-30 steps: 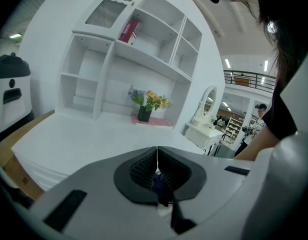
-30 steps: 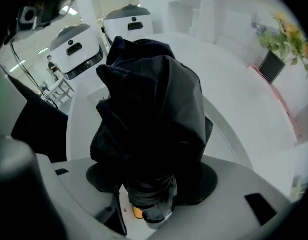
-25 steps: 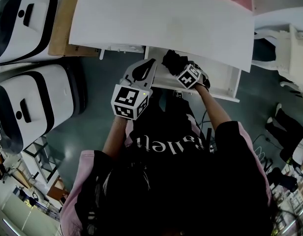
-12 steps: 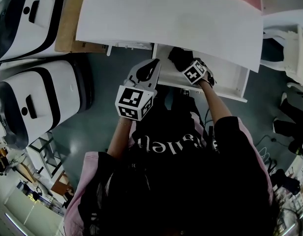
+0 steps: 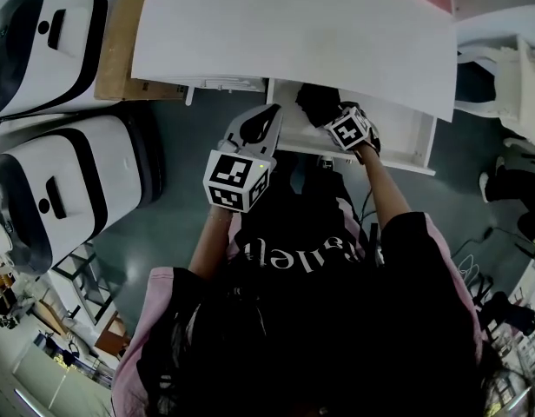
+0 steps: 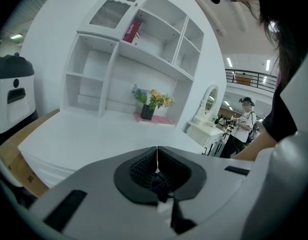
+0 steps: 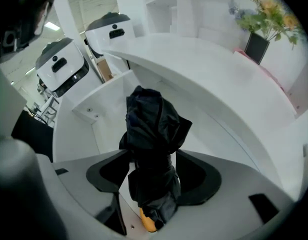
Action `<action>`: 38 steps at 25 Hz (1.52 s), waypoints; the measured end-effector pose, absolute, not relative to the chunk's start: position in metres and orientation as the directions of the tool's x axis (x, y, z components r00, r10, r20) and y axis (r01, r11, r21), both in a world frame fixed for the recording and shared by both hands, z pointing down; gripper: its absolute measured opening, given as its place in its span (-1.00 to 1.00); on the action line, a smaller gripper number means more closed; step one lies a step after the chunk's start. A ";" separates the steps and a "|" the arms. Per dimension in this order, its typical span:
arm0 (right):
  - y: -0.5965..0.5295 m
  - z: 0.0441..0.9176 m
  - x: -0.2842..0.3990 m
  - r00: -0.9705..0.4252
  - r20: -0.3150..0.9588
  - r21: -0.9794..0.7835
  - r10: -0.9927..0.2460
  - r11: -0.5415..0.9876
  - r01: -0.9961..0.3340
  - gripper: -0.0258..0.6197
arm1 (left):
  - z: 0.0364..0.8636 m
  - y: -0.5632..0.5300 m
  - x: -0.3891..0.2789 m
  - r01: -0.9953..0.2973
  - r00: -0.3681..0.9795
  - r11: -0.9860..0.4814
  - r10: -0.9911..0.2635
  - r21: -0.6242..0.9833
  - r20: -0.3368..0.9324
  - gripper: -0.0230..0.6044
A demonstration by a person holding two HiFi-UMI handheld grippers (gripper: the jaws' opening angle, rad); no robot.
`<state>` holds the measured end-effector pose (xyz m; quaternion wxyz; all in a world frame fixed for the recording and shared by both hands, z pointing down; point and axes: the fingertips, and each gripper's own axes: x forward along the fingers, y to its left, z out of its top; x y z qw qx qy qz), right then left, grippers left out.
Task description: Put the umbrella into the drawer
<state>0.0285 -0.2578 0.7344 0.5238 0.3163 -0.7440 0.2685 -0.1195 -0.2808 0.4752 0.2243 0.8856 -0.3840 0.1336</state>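
A folded black umbrella [image 7: 153, 149] with an orange handle end [image 7: 148, 225] is clamped between the jaws of my right gripper [image 7: 152, 171], which is shut on it. In the head view the umbrella [image 5: 315, 104] hangs over the open white drawer [image 5: 405, 137] under the desk top, with the right gripper [image 5: 337, 120] at the drawer's front. My left gripper [image 5: 260, 127] hovers at the drawer's left front corner; its jaws meet with nothing between them in the left gripper view [image 6: 157, 160].
The white desk top [image 5: 293, 33] overhangs the drawer. Two white-and-black machines [image 5: 68, 181] stand on the floor at left. A brown board [image 5: 120, 42] lies beside the desk. White furniture [image 5: 511, 68] stands at right. A person [image 6: 244, 121] stands far off.
The right gripper with the umbrella has shifted slightly right and further over the drawer. The left gripper has barely moved.
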 end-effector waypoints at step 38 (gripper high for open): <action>-0.137 0.425 0.010 -0.413 0.292 -0.310 -0.863 0.324 -0.894 -0.61 | 0.400 -0.188 -0.053 -0.543 0.839 -0.789 -0.494 0.287 0.229 -0.87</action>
